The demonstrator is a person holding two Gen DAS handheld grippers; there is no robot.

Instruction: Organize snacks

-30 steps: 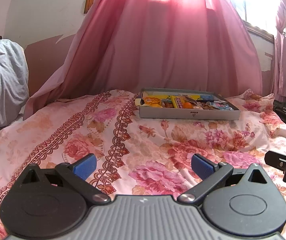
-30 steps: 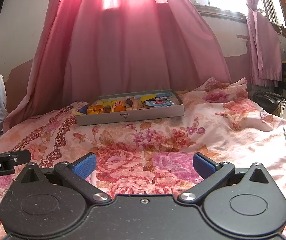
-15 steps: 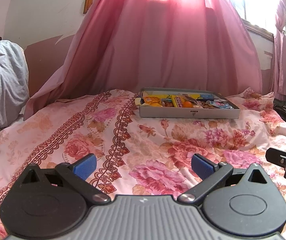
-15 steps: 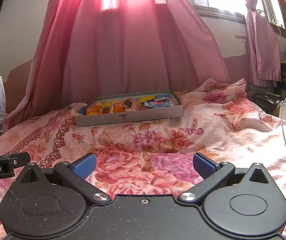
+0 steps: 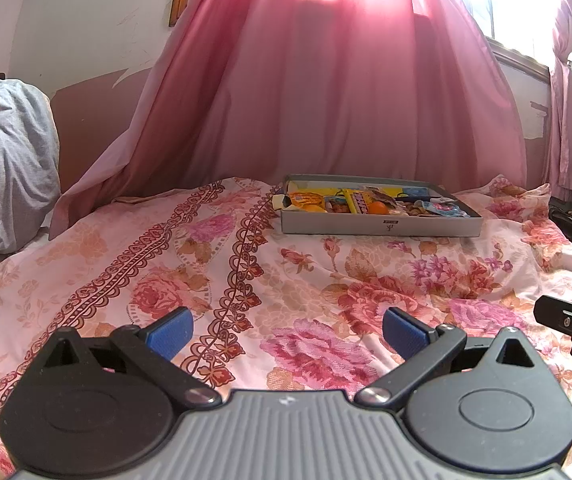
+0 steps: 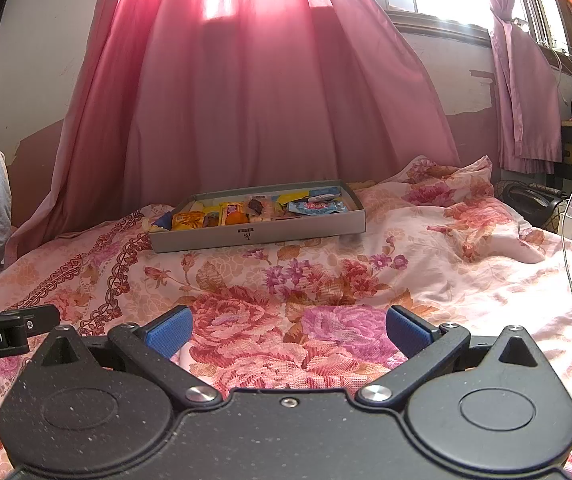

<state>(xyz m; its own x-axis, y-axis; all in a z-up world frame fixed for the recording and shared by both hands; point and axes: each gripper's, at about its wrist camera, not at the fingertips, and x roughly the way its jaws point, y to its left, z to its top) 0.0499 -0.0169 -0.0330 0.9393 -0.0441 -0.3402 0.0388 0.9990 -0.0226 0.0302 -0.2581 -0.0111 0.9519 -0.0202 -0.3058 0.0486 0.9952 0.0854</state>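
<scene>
Both the left claw (image 5: 284, 332) and the right claw (image 6: 287, 330) are spread wide and empty, low over the floral bedspread (image 6: 325, 280) and well short of the grey cardboard box (image 6: 258, 236). The snack packets (image 6: 258, 210) lie inside that box, loosely jumbled; none shows on the bed. This fits sorting about to start or packets already gathered. Any reach should come in above the box wall, pinching one wrapper edge gently.
</scene>
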